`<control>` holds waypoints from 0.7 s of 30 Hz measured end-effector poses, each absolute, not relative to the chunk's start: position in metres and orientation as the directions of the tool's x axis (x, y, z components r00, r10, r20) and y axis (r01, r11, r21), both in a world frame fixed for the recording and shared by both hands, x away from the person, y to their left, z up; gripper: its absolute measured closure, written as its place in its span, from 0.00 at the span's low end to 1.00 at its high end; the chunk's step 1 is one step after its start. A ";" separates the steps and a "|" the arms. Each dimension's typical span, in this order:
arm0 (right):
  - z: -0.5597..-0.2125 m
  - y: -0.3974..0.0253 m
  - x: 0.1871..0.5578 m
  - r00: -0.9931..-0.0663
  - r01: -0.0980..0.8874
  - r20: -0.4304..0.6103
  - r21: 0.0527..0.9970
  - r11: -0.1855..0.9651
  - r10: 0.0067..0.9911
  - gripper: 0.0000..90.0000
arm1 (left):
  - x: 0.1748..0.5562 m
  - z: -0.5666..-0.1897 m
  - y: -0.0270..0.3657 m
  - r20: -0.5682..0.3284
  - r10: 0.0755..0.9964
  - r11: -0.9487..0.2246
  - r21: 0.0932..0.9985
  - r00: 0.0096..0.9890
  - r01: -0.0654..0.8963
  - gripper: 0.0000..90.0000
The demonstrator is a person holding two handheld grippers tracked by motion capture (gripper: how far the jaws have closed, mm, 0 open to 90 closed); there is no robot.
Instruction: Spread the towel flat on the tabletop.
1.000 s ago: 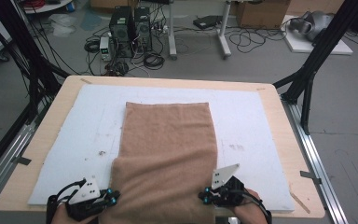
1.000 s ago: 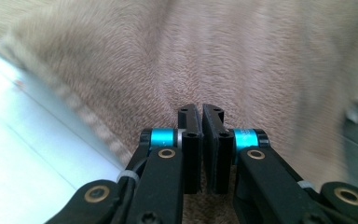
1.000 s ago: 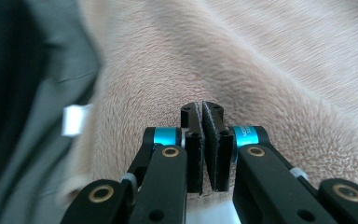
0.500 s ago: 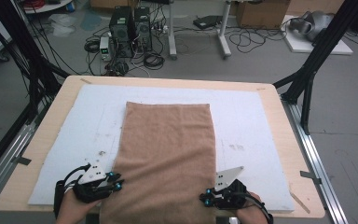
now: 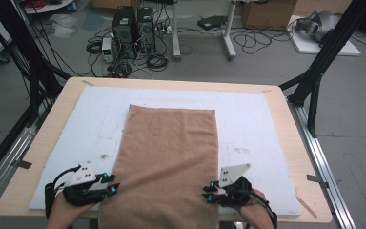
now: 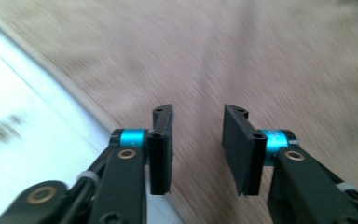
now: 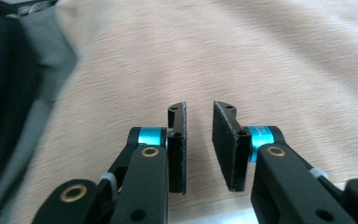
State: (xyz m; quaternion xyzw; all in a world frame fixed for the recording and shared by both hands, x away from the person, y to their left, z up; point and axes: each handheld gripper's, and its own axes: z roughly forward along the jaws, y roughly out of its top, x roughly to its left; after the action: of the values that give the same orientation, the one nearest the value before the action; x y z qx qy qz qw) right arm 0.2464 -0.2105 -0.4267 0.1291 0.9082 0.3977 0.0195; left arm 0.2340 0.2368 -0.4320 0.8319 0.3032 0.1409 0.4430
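Brown towel [image 5: 169,162] lies flat mid-worktop [image 5: 286,105], near end draping over the 6 o'clock edge. Left claw [image 5: 110,183] and right claw [image 5: 208,191] both spread, empty, flanking its near corners. Soft, light, limp: pinch the side edges at the corners.

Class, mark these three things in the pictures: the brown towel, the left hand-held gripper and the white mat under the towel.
brown towel [image 5: 169,157], high view, middle of the cloth.
left hand-held gripper [image 5: 114,183], high view, midway between its fingertips at the towel's left edge.
white mat [image 5: 252,129], high view, bare part right of the towel.
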 end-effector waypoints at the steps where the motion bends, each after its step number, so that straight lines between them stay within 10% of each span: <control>1: -0.428 -0.210 0.253 -0.965 0.223 0.071 0.724 0.653 0.252 0.81 | 0.241 -0.432 0.234 -0.023 0.643 -0.423 0.823 0.766 0.379 0.69; 13: -0.442 -0.226 0.254 -0.964 0.257 0.133 0.694 0.673 0.231 0.95 | 0.261 -0.449 0.228 0.001 0.689 -0.449 0.786 0.724 0.425 0.66; 21: -0.429 -0.227 0.265 -0.947 0.289 0.128 0.740 0.607 0.295 0.75 | 0.265 -0.442 0.231 -0.028 0.694 -0.418 0.799 0.720 0.433 0.54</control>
State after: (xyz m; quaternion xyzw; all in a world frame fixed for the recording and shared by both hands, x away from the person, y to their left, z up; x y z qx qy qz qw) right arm 0.2645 -0.2267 -0.4288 0.1629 0.8964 0.4121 0.0034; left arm 0.2649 0.2305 -0.4422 0.8274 0.3406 0.1554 0.4186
